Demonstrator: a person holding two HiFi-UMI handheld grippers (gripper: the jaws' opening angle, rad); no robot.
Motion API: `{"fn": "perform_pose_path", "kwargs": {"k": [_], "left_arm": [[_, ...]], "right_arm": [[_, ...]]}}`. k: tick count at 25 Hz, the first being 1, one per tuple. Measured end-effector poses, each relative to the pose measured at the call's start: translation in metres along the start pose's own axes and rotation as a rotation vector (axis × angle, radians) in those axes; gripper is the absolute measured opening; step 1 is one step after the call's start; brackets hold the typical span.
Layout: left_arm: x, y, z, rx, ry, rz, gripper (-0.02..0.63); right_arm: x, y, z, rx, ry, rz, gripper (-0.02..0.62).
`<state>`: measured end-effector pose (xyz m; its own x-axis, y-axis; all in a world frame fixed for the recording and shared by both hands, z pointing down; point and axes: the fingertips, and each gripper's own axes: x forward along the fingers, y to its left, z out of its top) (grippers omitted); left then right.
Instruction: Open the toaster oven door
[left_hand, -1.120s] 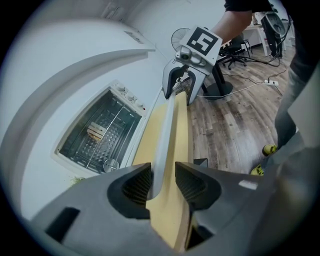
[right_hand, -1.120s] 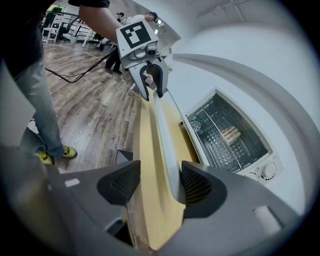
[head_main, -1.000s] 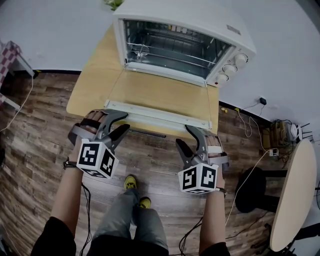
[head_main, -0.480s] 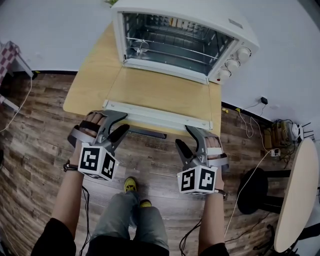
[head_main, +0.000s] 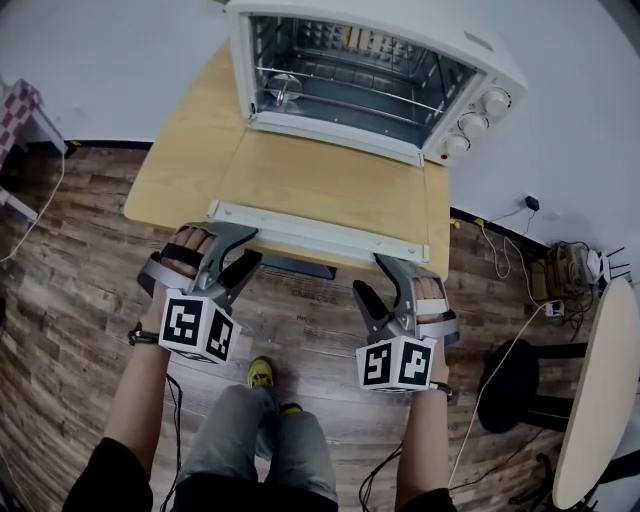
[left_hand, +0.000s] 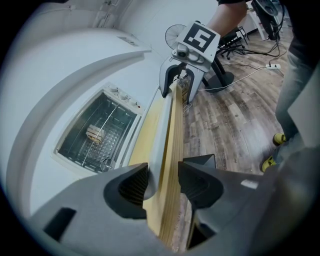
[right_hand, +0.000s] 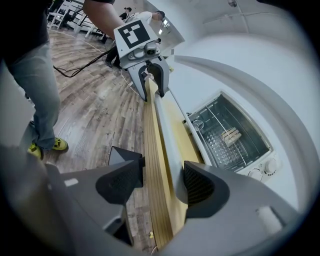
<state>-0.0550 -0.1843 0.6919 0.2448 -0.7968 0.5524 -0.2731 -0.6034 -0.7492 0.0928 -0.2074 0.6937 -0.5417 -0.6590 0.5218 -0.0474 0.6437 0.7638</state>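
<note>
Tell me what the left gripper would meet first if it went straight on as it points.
The left gripper, whose jaws have just been opening, straddles the front of the oven door and the table under it; it would probably run onto these first.

Toaster oven (head_main: 380, 75): at the far edge of the table (head_main: 180, 160), ahead of you.
Door (head_main: 320, 233): down flat over the table, before the oven.
Rack item (right_hand: 231, 136): inside the oven.
Your left gripper (head_main: 245, 248): at the door's front rail, left end; the rail is between jaws that have just been opening.
Your right gripper (head_main: 373, 277): same rail, right end, likewise.
Stool (head_main: 510, 385): on the floor, to your right.
</note>
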Motion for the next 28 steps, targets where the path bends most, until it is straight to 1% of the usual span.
{"fn": "perform_pose_path", "kwargs": {"k": [12,18,22,28], "left_arm": [[0.0038,-0.0078,-0.0038,0.010,0.004,0.005,0.195],[0.0047,-0.0081,-0.0023,-0.001,0.005,0.004,0.210],[0.0041,-0.0091,-0.0021,-0.030,0.002,0.004,0.218],[-0.0003,-0.0087,-0.0016,-0.097,0.002,-0.021,0.229]], "right_arm": [[0.0035,0.0052,-0.0017,-0.009,-0.015,-0.016,0.276],[0.0037,0.0049,-0.0016,0.021,-0.023,-0.022,0.281],[0.0026,0.0048,0.0003,0.045,-0.030,-0.022,0.281],[-0.0037,0.0034,0.0021,0.121,-0.034,-0.006,0.279]]}}
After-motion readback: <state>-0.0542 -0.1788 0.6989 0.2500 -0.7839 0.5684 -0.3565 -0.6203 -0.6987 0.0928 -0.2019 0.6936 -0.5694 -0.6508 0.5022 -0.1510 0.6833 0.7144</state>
